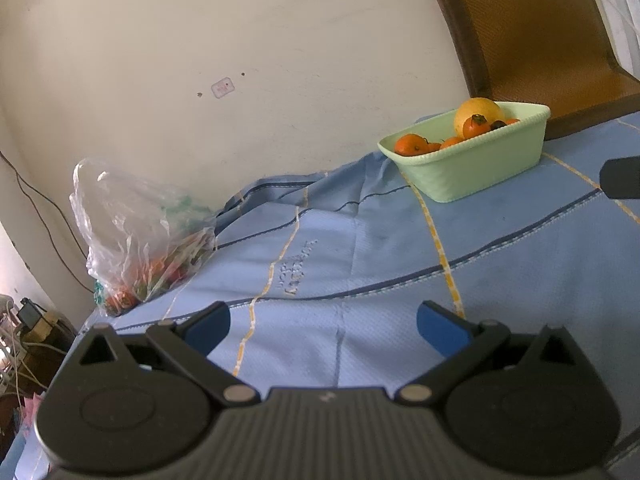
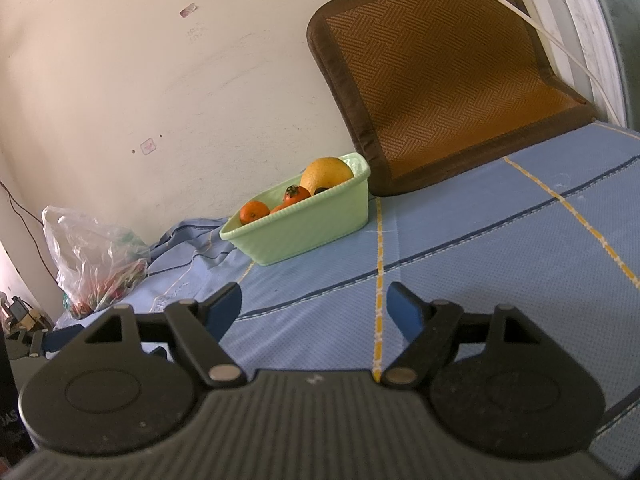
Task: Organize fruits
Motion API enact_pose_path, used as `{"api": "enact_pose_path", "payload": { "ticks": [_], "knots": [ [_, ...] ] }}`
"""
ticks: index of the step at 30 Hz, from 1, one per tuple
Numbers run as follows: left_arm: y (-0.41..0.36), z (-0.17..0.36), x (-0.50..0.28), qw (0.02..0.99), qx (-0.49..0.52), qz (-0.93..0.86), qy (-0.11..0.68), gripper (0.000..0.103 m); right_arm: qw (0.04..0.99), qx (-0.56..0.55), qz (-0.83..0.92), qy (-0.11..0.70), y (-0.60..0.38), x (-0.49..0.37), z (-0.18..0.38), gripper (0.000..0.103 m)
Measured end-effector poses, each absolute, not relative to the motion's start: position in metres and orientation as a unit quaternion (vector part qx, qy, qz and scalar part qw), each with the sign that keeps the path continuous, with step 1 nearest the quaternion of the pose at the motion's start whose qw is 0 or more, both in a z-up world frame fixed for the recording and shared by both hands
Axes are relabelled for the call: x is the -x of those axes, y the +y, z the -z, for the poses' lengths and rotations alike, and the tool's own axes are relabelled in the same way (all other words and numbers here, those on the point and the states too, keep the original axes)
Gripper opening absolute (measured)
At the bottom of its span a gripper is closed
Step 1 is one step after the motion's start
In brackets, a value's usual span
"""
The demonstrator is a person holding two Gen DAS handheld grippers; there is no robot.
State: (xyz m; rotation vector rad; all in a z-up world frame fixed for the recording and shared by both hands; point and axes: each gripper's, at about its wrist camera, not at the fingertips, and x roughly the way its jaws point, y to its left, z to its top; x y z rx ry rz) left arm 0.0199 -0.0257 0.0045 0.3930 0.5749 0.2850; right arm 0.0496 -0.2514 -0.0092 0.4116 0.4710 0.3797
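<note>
Holding oranges (image 2: 254,211) and a yellow fruit (image 2: 327,172), green basket (image 2: 304,224) at eleven o'clock of right gripper (image 2: 316,312), one o'clock of left gripper (image 1: 323,330); both spread wide, empty.

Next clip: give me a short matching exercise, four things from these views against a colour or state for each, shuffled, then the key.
Things:
1. basket
2. plastic bag
3. large fruit
4. left gripper

Colour or state:
A. yellow, sitting in the basket
B. jaws open, holding nothing
C. pale green, holding several fruits
D. clear, crumpled, with red and green contents

Pairs: 1-C, 2-D, 3-A, 4-B
</note>
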Motion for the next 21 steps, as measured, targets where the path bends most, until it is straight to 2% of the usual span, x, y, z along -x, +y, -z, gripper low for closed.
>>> {"api": "enact_pose_path", "payload": {
  "ticks": [21],
  "knots": [
    [-0.0247,-0.0046,-0.0246,0.926,-0.170,-0.117,0.317,0.103,0.934,-0.203,-0.187,0.228,-0.2520,-0.0512,0.0105,0.082]
  ]
}}
